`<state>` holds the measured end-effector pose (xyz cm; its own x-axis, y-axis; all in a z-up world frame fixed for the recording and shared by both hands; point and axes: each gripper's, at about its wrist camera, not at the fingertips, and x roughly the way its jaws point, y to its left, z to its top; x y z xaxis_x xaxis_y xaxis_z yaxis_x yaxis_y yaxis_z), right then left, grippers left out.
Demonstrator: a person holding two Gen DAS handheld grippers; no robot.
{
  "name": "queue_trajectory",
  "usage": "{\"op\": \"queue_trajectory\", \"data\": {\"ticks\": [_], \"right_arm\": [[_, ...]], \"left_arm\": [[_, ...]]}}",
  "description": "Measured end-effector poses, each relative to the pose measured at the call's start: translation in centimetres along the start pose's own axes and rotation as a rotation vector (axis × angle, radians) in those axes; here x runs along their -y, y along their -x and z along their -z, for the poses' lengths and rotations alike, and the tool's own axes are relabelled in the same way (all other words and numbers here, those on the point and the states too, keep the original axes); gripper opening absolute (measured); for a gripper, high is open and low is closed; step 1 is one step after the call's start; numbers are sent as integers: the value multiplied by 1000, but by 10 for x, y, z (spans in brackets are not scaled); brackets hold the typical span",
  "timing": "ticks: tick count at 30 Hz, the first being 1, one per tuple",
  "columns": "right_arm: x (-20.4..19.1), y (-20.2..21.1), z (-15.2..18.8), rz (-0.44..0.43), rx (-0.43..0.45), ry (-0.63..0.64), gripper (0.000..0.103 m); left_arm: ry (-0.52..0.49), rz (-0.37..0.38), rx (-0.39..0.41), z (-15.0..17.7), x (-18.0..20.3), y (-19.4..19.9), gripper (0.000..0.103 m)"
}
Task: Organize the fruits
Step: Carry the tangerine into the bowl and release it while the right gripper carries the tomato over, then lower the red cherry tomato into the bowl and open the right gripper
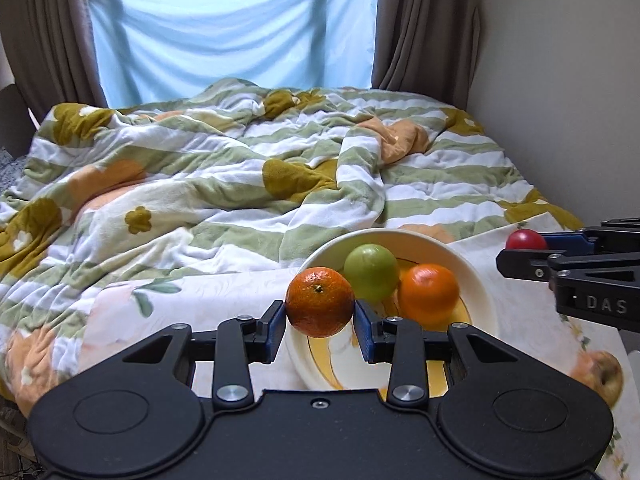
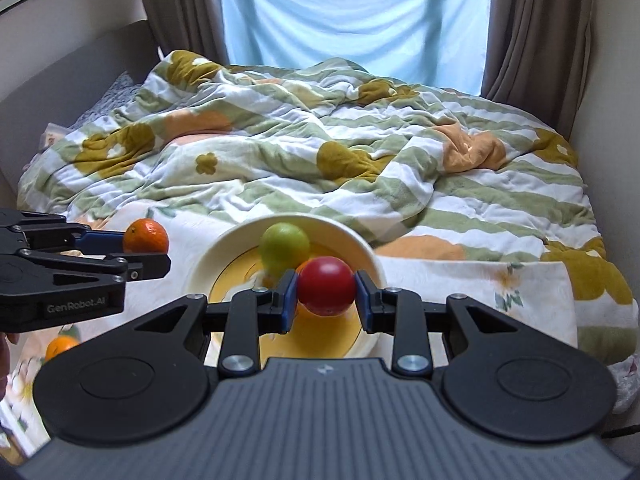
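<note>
Fruit sits in both your grippers. Your left gripper (image 1: 320, 316) is clenched on a mandarin (image 1: 319, 302), its blue pads (image 1: 276, 326) pressed against the fruit's two sides, and it hangs over the near left rim of the bowl (image 1: 476, 276). Your right gripper (image 2: 326, 300) grasps a red fruit (image 2: 326, 286) the same way, held over the bowl's near side (seen from the left wrist, it shows only as a small red ball at the far right edge, beside the bowl).

Inside the cream bowl, which has a yellow floor, lie a green fruit (image 1: 371, 272) and an orange (image 1: 428, 294), touching each other. From the right wrist the orange is almost wholly hidden behind the red fruit.

The bowl stands on a pale flowered cloth (image 1: 224, 292) at the near end of the bed. Beyond it a rumpled quilt (image 1: 224, 168) with green and white stripes covers the rest, up to the blue sheet (image 1: 236, 36) hung over the window between brown curtains (image 1: 424, 24).

At the low left of the right wrist view there is an orange blur (image 2: 60, 346) on the cloth, perhaps another fruit or only a printed one; the blur leaves that unclear.
</note>
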<state>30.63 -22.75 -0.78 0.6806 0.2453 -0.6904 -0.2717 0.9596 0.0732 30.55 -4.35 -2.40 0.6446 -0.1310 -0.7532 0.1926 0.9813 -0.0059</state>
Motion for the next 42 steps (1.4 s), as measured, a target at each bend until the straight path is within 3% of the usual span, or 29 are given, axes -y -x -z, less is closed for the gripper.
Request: {"op": "queue_trajectory", "data": {"ticks": [10, 19, 20, 22, 24, 25, 30, 42], "right_arm": [[19, -44, -17, 28, -49, -19, 45], [25, -61, -15, 34, -77, -36, 45], [25, -61, -15, 34, -77, -36, 45], [24, -61, -15, 33, -77, -37, 45], [24, -61, -15, 31, -74, -39, 45], [23, -61, -16, 30, -73, -38, 45], [22, -63, -21, 21, -74, -31, 45], [9, -84, -28, -26, -68, 14, 45]], "left_arm": [[-17, 45, -87, -13, -4, -63, 41], [-59, 67, -118, -8, 1, -77, 42], [-62, 70, -121, -7, 0, -77, 45], [-65, 81, -111, -7, 0, -73, 68], [-66, 73, -97, -8, 0, -66, 84], [-66, 75, -87, -8, -1, -63, 87], [-27, 80, -69, -9, -9, -45, 93], [19, 25, -58, 5, -23, -18, 93]]}}
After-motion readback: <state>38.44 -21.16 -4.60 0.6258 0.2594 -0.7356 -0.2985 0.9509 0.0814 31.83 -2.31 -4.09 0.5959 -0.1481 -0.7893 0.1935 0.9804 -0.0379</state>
